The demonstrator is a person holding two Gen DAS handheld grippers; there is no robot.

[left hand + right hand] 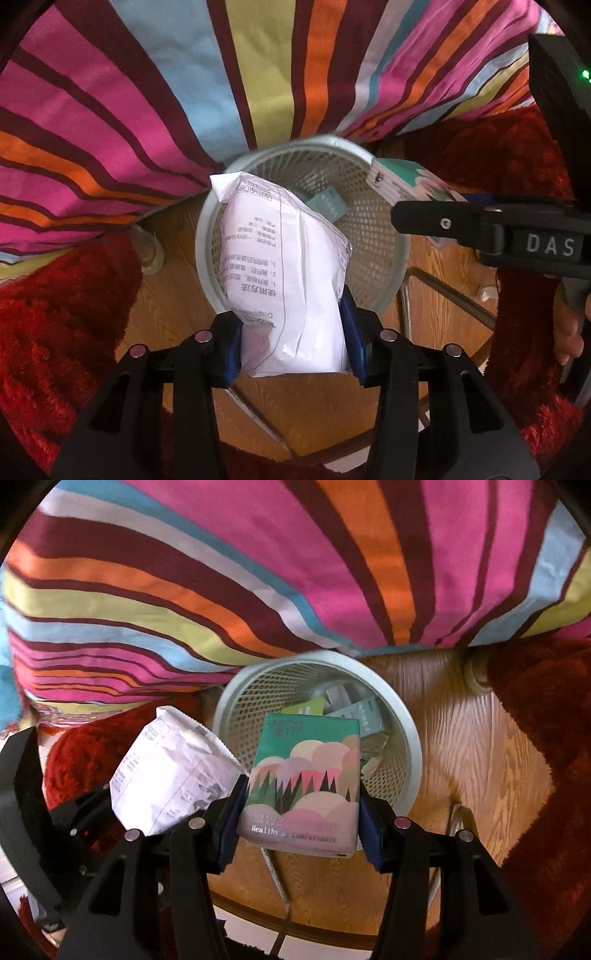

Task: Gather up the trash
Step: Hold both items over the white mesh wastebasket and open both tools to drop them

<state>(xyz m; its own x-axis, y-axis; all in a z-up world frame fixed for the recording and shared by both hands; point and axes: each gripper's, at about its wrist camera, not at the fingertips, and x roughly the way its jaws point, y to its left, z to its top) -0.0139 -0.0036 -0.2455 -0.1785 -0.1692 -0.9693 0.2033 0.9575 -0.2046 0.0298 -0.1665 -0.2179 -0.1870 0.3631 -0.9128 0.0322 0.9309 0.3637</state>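
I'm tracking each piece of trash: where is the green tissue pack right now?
The tissue pack is clamped in the right gripper, centre of the right wrist view, above the mesh bin, with the white packet beside it.

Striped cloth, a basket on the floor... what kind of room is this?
Probably a bedroom or living room at home: a multicoloured striped cloth hangs over a wood-grain floor, beside a fluffy red rug and a pale mesh wastebasket holding discarded packets.

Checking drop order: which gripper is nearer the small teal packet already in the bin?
Left. The left gripper holds its white packet right over the teal packet; the right gripper is off to the side, near the bin rim.
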